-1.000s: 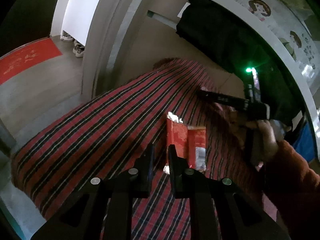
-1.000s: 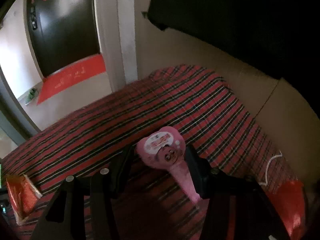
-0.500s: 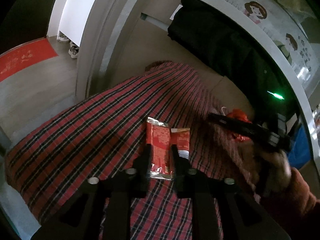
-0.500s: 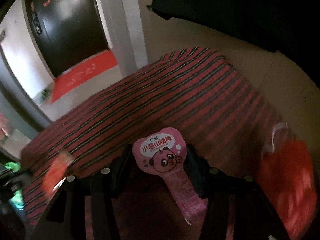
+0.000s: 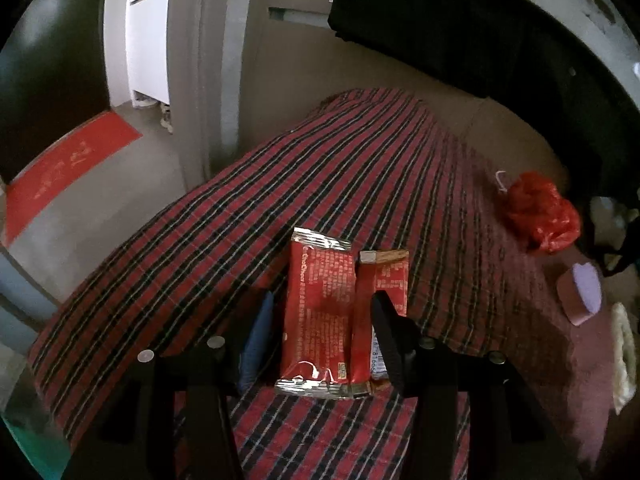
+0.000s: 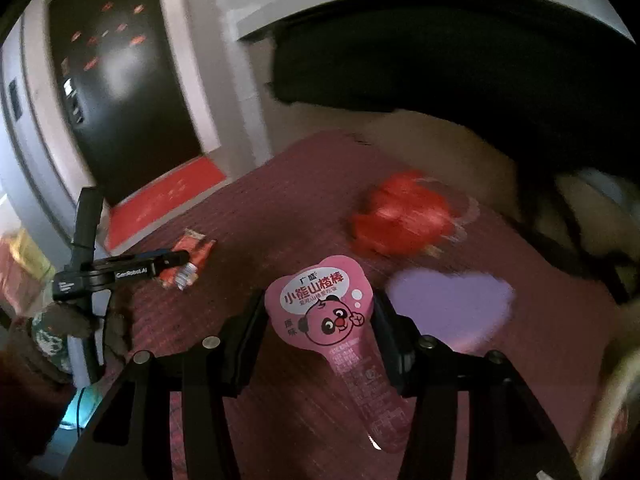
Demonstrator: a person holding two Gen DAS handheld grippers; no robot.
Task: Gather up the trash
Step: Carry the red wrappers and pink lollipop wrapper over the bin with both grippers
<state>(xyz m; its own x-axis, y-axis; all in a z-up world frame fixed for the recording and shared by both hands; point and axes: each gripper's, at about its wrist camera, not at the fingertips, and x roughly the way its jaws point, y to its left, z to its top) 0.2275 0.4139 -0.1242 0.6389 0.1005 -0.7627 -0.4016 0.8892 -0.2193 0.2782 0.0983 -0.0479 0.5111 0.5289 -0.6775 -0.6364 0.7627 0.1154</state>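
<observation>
Two red foil snack wrappers [image 5: 340, 312] lie flat on the plaid cloth [image 5: 320, 184] between the just-widened, untouching jaws of the left gripper [image 5: 320, 320], light, crinkly, best pinched across their middle, while the right gripper [image 6: 320, 324] clamps a pink panda-print wrapper [image 6: 324, 312].

Plaid cloth [image 5: 360, 184] woven, matt, lower centre. Red snack wrappers [image 5: 320, 312] glossy foil, crinkled silver ends. Red bag [image 5: 540, 212] at right thin shiny crumpled plastic. Pink wrapper [image 6: 320, 312] smooth glossy plastic film. Gripper fingers [image 5: 384, 320] matt black plastic.
</observation>
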